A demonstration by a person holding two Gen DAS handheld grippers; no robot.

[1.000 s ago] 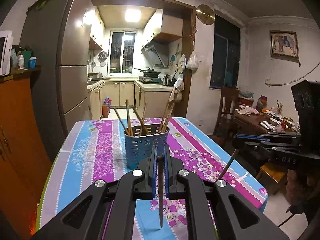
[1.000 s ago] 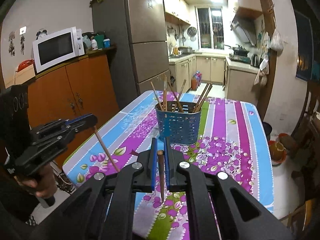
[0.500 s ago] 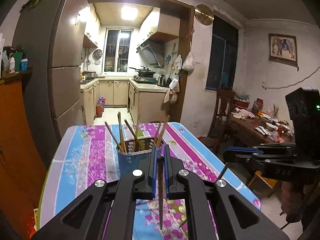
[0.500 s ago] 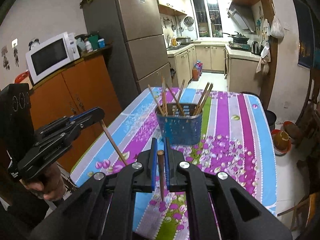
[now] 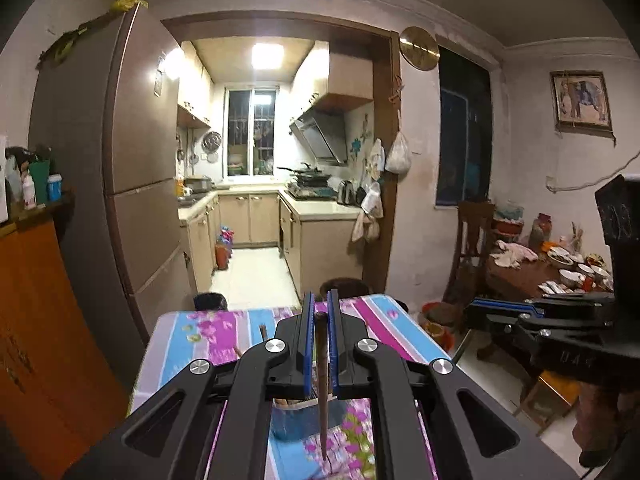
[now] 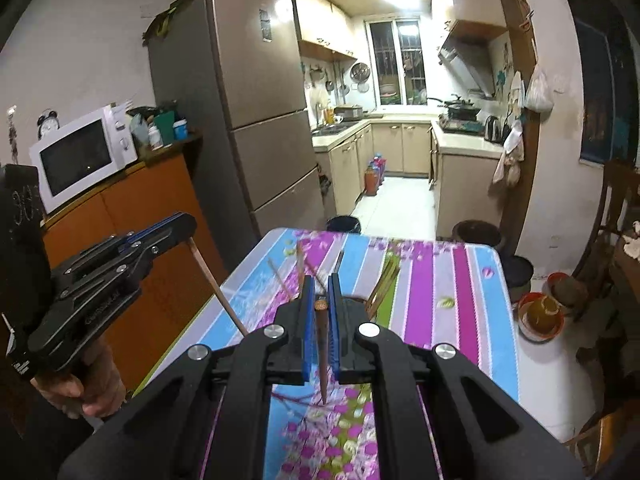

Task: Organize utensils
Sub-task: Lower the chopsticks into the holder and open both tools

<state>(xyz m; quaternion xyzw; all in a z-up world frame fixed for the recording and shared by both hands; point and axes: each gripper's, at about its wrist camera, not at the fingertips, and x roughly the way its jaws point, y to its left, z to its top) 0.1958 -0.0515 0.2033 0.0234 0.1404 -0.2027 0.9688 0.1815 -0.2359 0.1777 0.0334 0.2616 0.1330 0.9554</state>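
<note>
My left gripper (image 5: pixel 319 312) is shut on a brown chopstick (image 5: pixel 321 392) that points down toward the table. It also shows in the right wrist view (image 6: pixel 176 224) with its chopstick (image 6: pixel 216 286) slanting down. My right gripper (image 6: pixel 319 300) is shut on another brown chopstick (image 6: pixel 321 356); it shows at the right of the left wrist view (image 5: pixel 480 310). The blue utensil basket (image 5: pixel 296 420) is mostly hidden under my left gripper. Chopsticks (image 6: pixel 298 268) standing in it poke up behind my right gripper.
The table has a striped floral cloth (image 6: pixel 440 288). A fridge (image 6: pixel 240 100) and an orange cabinet (image 6: pixel 132 216) with a microwave (image 6: pixel 80 156) stand to the left. Chairs (image 5: pixel 472 240) and a cluttered dining table (image 5: pixel 532 276) stand to the right.
Both grippers have risen and moved forward over the table. The basket has dropped low in both views and is now largely hidden beneath the grippers. Both still hold their chopsticks.
</note>
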